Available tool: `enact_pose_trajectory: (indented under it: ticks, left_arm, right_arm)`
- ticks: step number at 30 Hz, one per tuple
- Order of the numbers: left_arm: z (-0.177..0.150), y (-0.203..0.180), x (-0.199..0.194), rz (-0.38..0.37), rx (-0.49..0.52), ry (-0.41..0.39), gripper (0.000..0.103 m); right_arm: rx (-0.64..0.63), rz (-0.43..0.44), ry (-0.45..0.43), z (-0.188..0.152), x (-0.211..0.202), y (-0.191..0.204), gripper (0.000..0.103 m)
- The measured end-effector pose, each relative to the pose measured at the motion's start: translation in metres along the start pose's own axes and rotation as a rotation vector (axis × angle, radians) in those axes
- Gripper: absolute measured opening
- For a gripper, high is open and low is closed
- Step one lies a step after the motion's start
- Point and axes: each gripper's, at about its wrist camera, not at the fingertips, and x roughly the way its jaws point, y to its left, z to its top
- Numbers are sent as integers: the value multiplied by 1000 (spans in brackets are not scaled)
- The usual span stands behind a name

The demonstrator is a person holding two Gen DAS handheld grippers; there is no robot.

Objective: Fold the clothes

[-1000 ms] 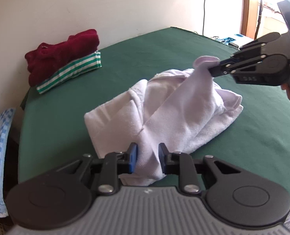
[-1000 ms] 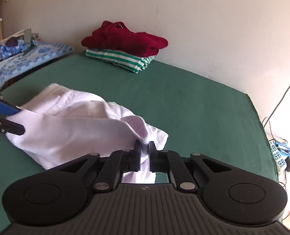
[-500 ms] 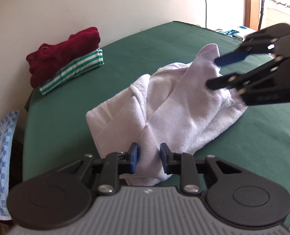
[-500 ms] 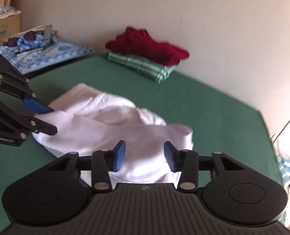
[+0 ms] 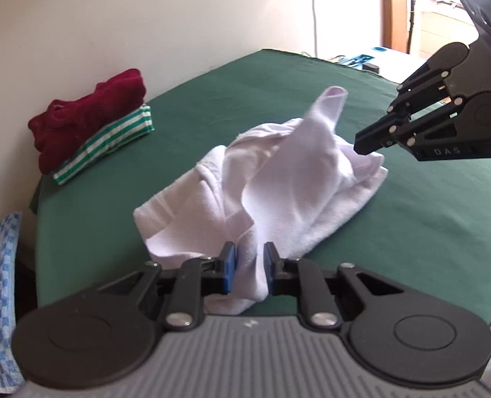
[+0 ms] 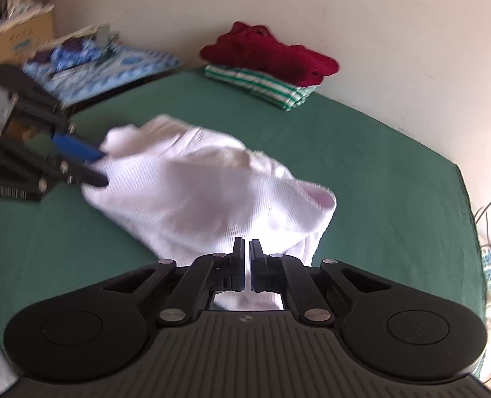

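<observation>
The right tongs (image 5: 361, 146) carry the raised letters "DAS" on their side, while the label on the left tongs (image 6: 101, 169) is too blurred to read. The left tongs (image 5: 248, 268) are clamped on a bunched edge of the white garment (image 5: 278, 179), which lies crumpled on the green tabletop (image 5: 428, 219). The right tongs (image 6: 247, 258) are closed to a thin slit just above the garment's (image 6: 212, 199) near end, and whether cloth is caught there I cannot tell.
</observation>
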Motion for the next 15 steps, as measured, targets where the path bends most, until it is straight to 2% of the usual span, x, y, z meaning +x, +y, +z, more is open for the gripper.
enact_pose_trajectory:
  ticks: [4, 6, 8, 9, 10, 12, 14, 15]
  left_arm:
    - [-9, -9, 13, -4, 57, 63, 17]
    - [-10, -10, 13, 9, 72, 68, 18]
    - [-8, -8, 10, 6, 61, 54, 23]
    - [-6, -7, 9, 2, 55, 43, 24]
    - [-5, -7, 9, 3, 57, 35, 27]
    - [-2, -8, 10, 8, 66, 26, 31]
    - [0, -10, 16, 13, 77, 28, 31]
    - [1, -10, 19, 11, 76, 34, 31]
  right_arm:
    - [-53, -17, 57, -12, 9, 3, 3]
    - [-10, -33, 27, -11, 6, -1, 6]
    - [53, -30, -17, -5, 2, -5, 12]
    - [62, -36, -32, 0, 5, -4, 21]
    - [70, -42, -47, 4, 8, -3, 40]
    - [76, -51, -64, 12, 19, 1, 52]
    - [73, -58, -67, 19, 35, 5, 45]
    - [75, -55, -61, 19, 36, 4, 37]
